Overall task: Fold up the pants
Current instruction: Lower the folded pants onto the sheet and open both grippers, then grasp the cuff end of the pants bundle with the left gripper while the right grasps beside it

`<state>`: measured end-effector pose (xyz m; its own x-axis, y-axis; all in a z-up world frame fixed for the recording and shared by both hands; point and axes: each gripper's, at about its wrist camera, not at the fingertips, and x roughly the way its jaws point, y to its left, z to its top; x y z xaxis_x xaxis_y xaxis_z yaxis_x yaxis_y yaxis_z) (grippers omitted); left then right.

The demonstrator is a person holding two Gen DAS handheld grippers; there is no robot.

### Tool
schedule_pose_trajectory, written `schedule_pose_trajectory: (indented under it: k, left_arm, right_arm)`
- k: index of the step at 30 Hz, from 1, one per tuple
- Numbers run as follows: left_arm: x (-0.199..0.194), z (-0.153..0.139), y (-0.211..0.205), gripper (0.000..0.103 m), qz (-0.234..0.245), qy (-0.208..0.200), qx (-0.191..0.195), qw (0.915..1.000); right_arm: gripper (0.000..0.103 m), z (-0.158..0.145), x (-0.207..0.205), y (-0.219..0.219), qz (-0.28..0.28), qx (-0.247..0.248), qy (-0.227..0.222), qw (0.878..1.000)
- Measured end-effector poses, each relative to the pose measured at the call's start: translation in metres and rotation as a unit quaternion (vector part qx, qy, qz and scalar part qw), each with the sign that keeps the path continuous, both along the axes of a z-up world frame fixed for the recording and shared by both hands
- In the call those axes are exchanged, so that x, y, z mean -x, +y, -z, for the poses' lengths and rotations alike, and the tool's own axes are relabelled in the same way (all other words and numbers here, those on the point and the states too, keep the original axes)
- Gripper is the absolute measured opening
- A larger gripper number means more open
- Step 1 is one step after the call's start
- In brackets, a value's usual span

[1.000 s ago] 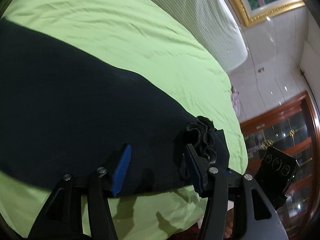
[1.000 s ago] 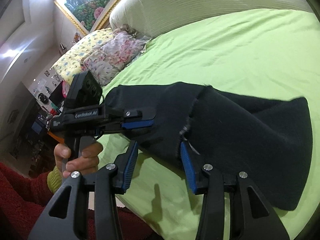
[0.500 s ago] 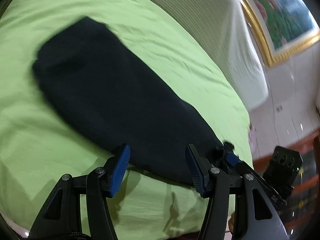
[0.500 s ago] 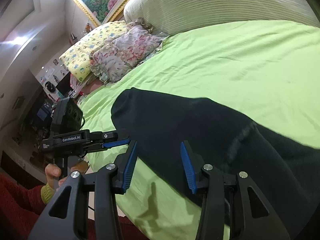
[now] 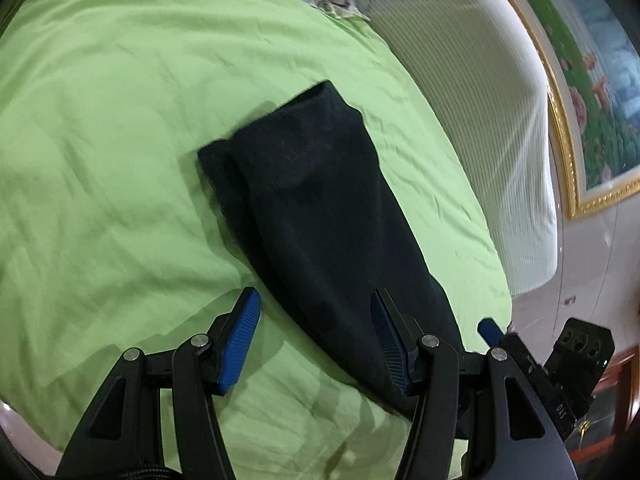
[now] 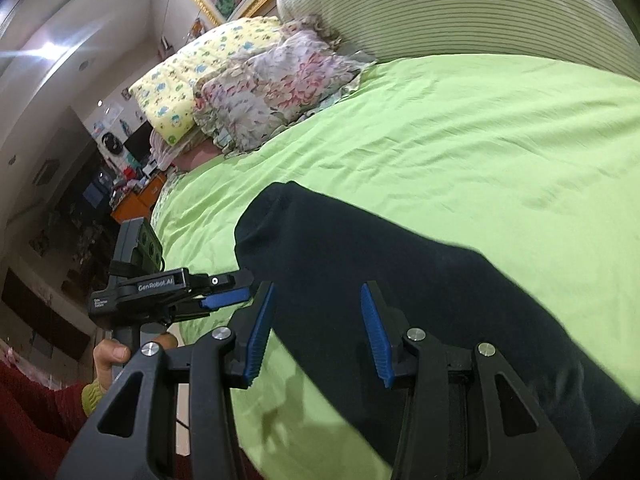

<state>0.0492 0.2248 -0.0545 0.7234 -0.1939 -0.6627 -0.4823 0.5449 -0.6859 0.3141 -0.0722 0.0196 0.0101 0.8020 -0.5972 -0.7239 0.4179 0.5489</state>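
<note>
Pants (image 5: 320, 208), dark and soft, lie as a long folded band on the green bed sheet (image 5: 100, 140), near the edge of the bed where the person stands. One short end points toward the pillows (image 6: 248, 92); the near part runs under both tools.

The left gripper (image 5: 316, 332) hangs above the near edge of the cloth with its blue pads apart and nothing between them. The right gripper (image 6: 316, 328) is also parted over the cloth, and it holds nothing. No pad presses on the fabric.

The step in hand seems to be the next fold, so the grip must be chosen well. I think each gripper should come down on one corner of the same short end, take all layers together, and lift evenly. If one side rises first, the layers can slip and the band becomes crooked. A hand (image 6: 116, 356) in a red sleeve (image 6: 36, 412) holds the left tool.
</note>
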Motion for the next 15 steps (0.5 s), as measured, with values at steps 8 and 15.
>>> schedule_pose_trajectory:
  k: [8,15]
  left_arm:
    - [-0.023,0.005,0.009,0.058,-0.022,0.006,0.009,0.9997]
    - [-0.032,0.009,0.013,0.058,-0.026,-0.001,0.022,0.9994]
  right_arm:
    - [0.046,0.003,-0.027,0.063,-0.044,0.025,-0.002,0.999]
    - [0.046,0.015,-0.047,0.118,-0.086,0.050,0.000,0.995]
